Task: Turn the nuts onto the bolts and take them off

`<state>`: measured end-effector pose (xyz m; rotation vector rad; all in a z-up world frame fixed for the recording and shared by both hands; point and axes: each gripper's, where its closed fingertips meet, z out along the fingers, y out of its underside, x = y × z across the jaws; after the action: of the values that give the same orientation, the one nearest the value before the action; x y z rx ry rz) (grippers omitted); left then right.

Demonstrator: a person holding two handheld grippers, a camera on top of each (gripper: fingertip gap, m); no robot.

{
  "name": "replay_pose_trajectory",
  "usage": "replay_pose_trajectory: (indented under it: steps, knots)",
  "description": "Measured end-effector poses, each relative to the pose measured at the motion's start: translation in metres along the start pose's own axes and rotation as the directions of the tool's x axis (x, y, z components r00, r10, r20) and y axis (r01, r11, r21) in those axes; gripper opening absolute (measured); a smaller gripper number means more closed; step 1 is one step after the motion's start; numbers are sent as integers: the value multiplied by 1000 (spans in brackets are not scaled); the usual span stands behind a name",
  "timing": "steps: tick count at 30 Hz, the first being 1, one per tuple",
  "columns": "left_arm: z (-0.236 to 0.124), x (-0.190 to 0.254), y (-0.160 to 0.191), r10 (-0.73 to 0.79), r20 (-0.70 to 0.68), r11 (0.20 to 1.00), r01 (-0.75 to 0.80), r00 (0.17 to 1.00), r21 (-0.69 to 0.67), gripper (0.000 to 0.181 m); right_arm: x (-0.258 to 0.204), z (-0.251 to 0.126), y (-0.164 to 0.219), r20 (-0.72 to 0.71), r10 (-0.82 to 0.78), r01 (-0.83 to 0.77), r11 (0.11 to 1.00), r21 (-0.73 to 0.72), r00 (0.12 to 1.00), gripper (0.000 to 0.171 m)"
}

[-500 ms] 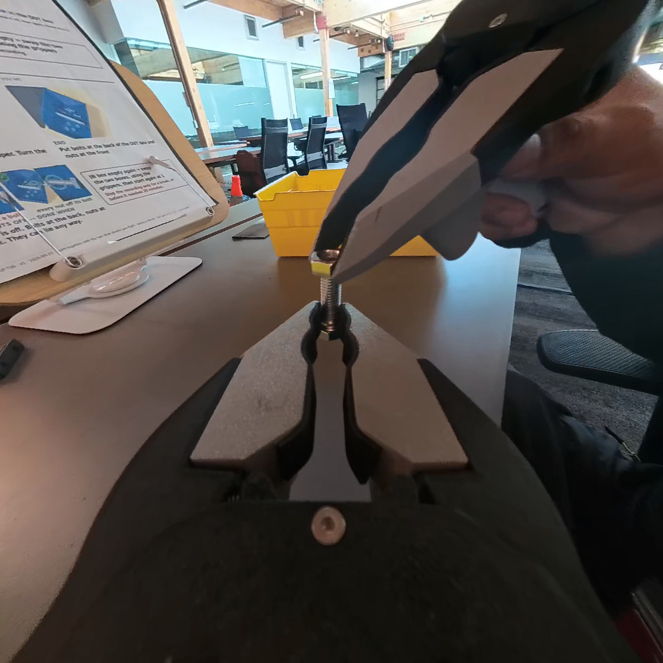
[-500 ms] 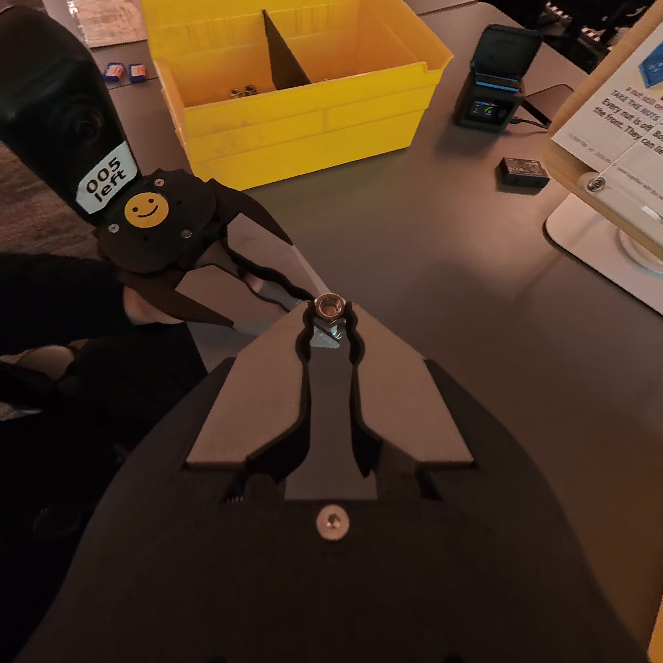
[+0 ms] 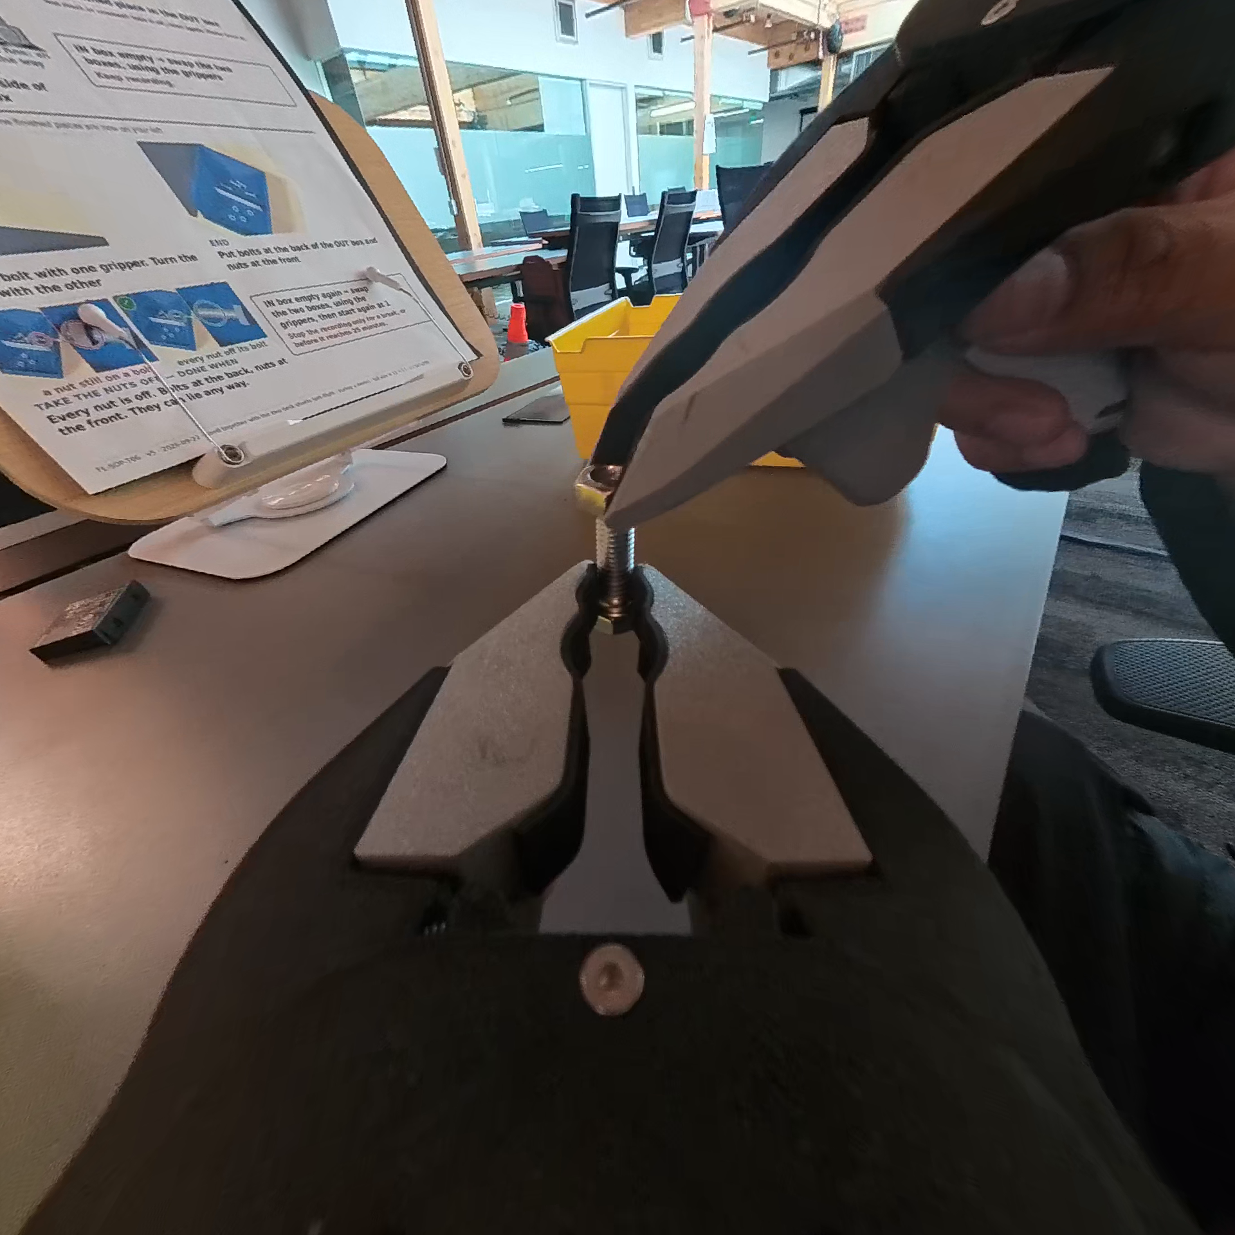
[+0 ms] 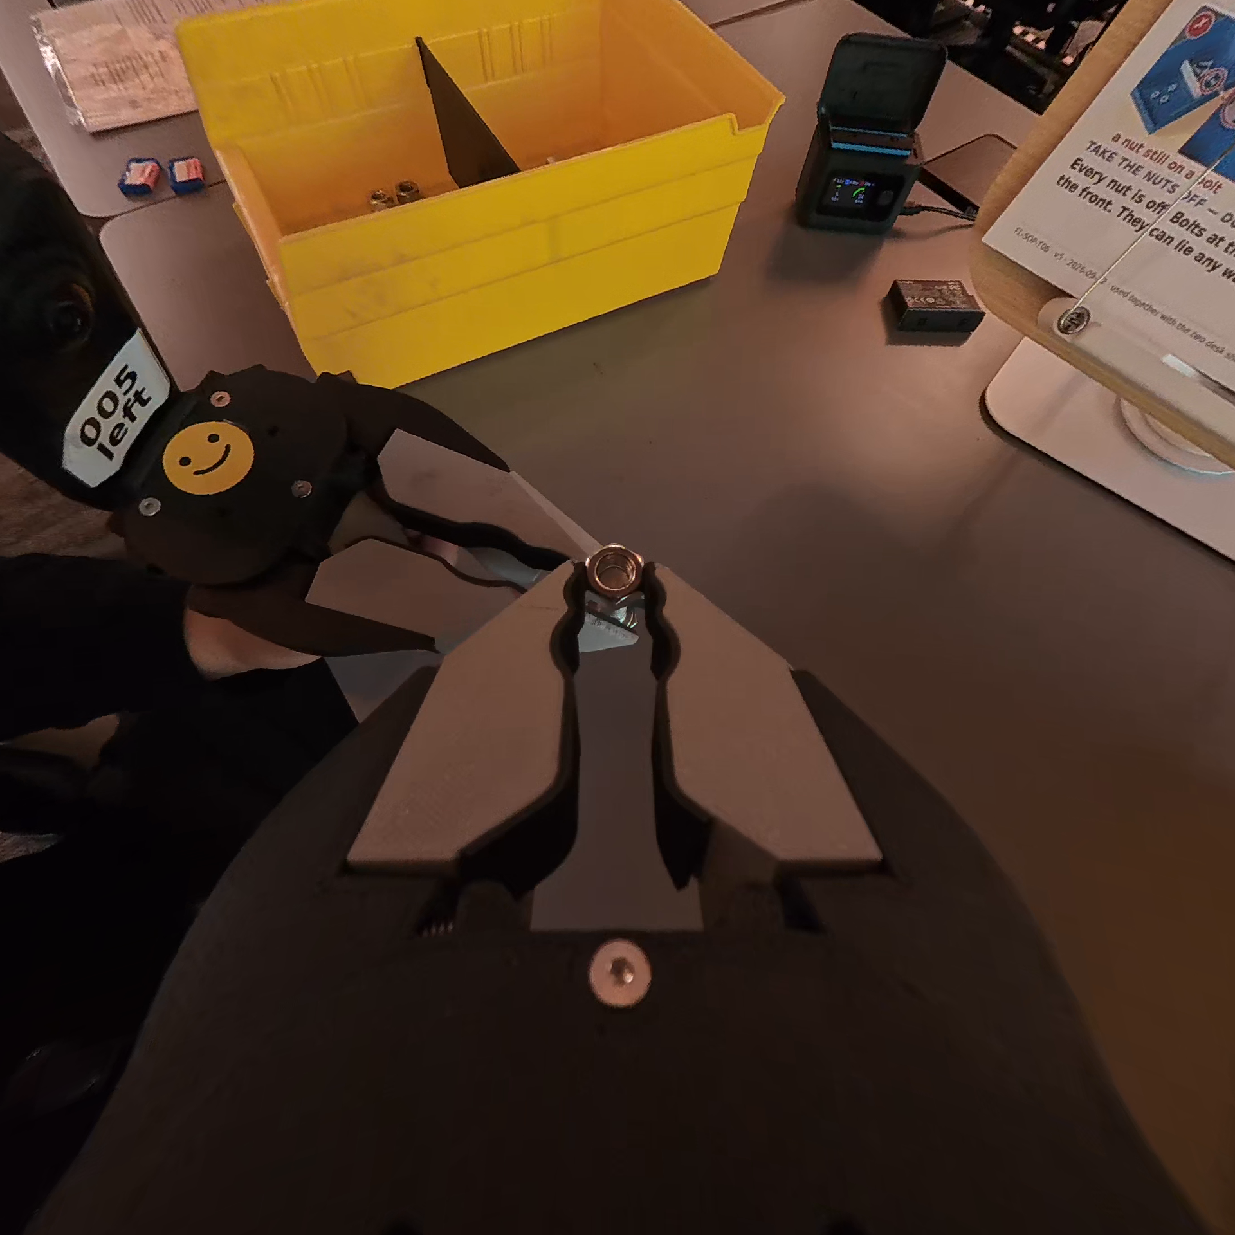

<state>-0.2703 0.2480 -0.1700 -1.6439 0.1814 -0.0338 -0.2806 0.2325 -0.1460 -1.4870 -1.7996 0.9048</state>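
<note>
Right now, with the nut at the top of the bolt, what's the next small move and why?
Probably another twist by the right gripper: its fingers pinch the nut at the very tip of the bolt, which the left gripper holds upright by the head end.

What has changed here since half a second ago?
Very little: the left gripper stays clamped on the bolt, the right gripper on the nut at its tip. The left camera's view of the instruction stand shifted slightly, so that gripper moved a little. The yellow bin is unmoved.
</note>
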Motion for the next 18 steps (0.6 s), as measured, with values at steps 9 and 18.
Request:
replay_pose_trajectory:
  steps: [9, 18]
  knots:
    - [-1, 7, -3, -32, -76, 999, 34, 997, 25, 7, -2, -4, -1, 30, -15, 14, 999, 31, 999, 14]
    - [0, 12, -5, -45, -125, 998, 49, 991, 30, 7, -5, -15, -7, 137, 2, -14, 996, 88, 991, 10]
